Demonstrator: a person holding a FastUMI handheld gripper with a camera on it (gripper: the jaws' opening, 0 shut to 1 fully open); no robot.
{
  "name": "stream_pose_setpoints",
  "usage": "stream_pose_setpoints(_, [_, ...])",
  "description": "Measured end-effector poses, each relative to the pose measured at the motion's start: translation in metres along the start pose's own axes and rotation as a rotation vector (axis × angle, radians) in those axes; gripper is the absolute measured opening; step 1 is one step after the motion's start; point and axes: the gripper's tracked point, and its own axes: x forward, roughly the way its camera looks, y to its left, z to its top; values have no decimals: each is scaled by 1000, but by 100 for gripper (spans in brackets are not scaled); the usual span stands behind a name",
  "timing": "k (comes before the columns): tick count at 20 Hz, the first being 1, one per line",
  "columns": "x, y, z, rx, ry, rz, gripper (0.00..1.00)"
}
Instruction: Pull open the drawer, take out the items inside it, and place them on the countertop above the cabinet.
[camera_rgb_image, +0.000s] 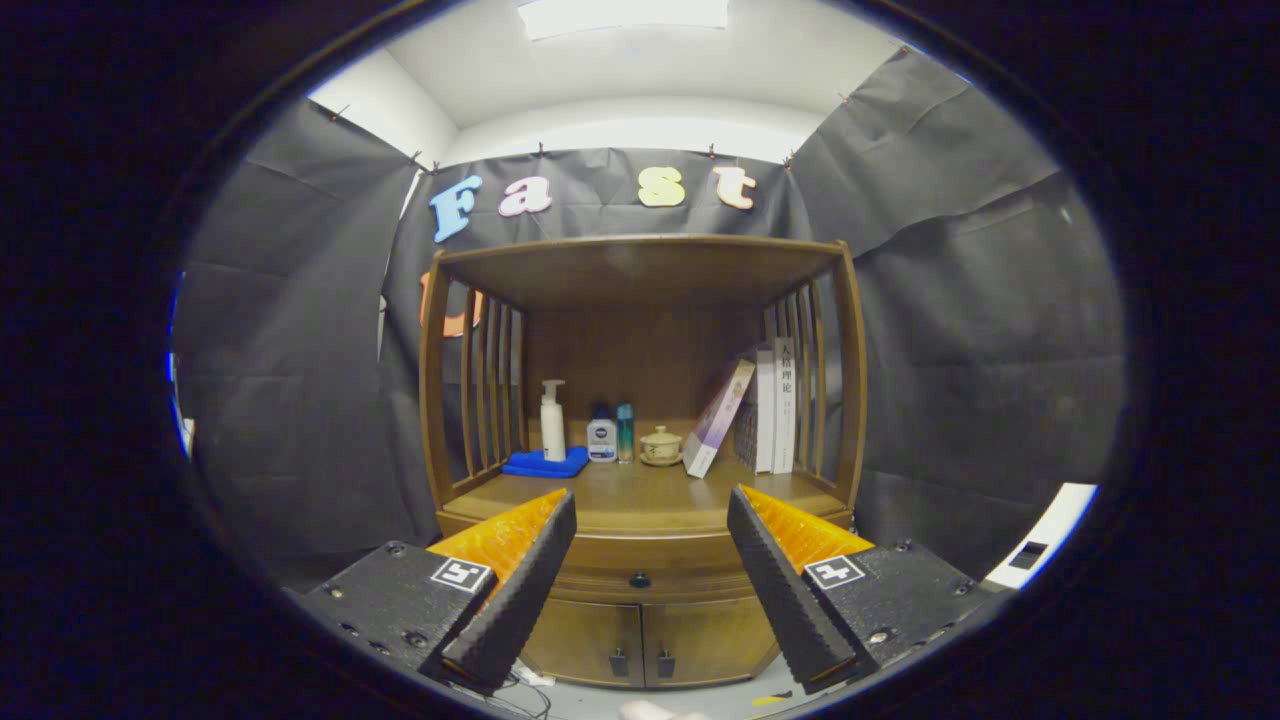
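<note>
Creased black cloth walls a booth around a dark wooden cabinet (640, 440) with slatted sides and a flat top board. Its smooth surface (640, 500) carries a white pump bottle (552, 420) on a folded blue cloth (546, 463), two small bottles (612, 435), a round lidded pot (661, 446) and leaning books (760, 405). The drawer (640, 582), shut, with a small dark knob (640, 580), sits below the surface, between the wide-open, empty tongs (650, 520). Two doors (640, 642) lie beneath.
</note>
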Motion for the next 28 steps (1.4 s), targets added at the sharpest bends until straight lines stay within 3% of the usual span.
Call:
stream_pose_setpoints(8, [80,3,-116,27,126,-3,99])
stream_pose_setpoints(13, [129,6,-152,-15,162,-13,97])
stream_pose_setpoints(21, [172,4,-196,5,243,-19,77])
stream_pose_setpoints(28, [175,0,-196,30,240,-60,33])
